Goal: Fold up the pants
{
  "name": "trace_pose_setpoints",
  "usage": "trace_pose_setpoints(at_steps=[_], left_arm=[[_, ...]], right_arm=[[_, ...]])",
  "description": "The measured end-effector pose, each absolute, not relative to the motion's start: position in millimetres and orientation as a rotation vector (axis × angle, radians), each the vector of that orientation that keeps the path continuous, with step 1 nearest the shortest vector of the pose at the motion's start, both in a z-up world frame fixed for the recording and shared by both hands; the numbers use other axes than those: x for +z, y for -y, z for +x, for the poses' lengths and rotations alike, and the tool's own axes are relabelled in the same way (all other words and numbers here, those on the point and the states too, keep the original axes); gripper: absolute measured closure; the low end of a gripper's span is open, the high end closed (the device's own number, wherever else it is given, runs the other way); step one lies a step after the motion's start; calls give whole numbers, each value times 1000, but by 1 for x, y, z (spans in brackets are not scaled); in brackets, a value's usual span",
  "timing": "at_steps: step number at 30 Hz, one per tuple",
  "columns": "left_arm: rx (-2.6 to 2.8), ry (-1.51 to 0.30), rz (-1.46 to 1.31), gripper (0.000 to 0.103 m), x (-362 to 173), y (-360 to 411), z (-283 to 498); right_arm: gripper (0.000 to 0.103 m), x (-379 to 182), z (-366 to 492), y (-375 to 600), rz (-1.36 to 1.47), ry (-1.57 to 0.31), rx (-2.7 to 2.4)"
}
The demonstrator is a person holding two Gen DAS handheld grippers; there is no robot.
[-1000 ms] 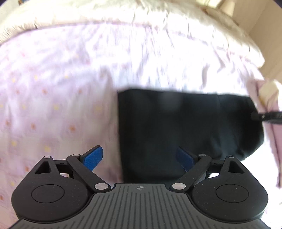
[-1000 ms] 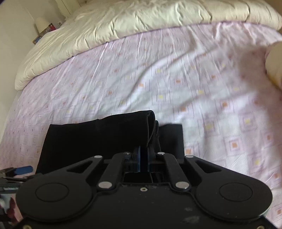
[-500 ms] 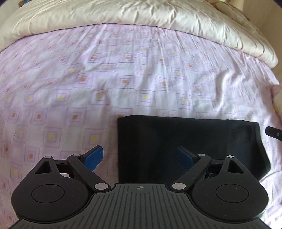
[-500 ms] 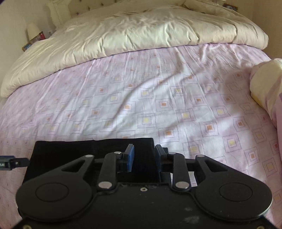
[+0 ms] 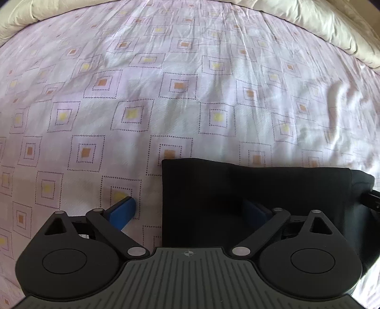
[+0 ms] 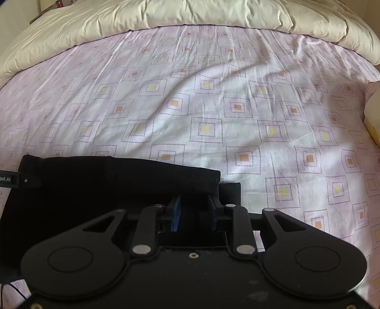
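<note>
- Nearly folded, black pants [image 5: 249, 190] lie flat on the patterned bedsheet [image 5: 190, 95].
- Left gripper [image 5: 190, 211] gapes wide, straddling the pants' left edge, holding nothing.
- Right gripper [image 6: 193, 211] sits partly parted, apparently empty; judged best, press the layers flat, edges aligned.

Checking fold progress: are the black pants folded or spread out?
Folded: the black pants lie as a compact rectangle with a stacked layer edge on the bedsheet.

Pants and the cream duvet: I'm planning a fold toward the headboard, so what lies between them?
Only bare patterned sheet, wrinkled but with nothing on it, lies between the black pants and the cream duvet. Both wrist views show this.
</note>
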State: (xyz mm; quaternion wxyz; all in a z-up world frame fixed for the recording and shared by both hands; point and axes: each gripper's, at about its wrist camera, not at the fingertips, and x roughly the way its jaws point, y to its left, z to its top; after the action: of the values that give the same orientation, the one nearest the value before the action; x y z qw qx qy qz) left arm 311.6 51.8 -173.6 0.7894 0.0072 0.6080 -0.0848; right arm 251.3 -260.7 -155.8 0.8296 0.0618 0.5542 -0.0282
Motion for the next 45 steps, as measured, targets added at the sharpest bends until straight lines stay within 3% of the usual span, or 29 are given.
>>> trace_pose_setpoints(at_steps=[3,9,13,24,45], left_arm=[[-202,-1312,-2,41,-158,-57,306],[-166,-1326,44,46,-129,-60,275],[-159,-1298,81,50,-116,-57,253],[-134,-1266,118,53,-100,-56,219],[-153,-1345,106,51,-149,-69,177]], right_arm=[[68,-157,254,259,117,-1190,-55],[59,-155,253,263,185,-1185,-48],[59,-151,257,264,175,-1212,-25],[62,-102,211,256,269,-1089,-36],[62,-140,175,238,269,-1237,-29]])
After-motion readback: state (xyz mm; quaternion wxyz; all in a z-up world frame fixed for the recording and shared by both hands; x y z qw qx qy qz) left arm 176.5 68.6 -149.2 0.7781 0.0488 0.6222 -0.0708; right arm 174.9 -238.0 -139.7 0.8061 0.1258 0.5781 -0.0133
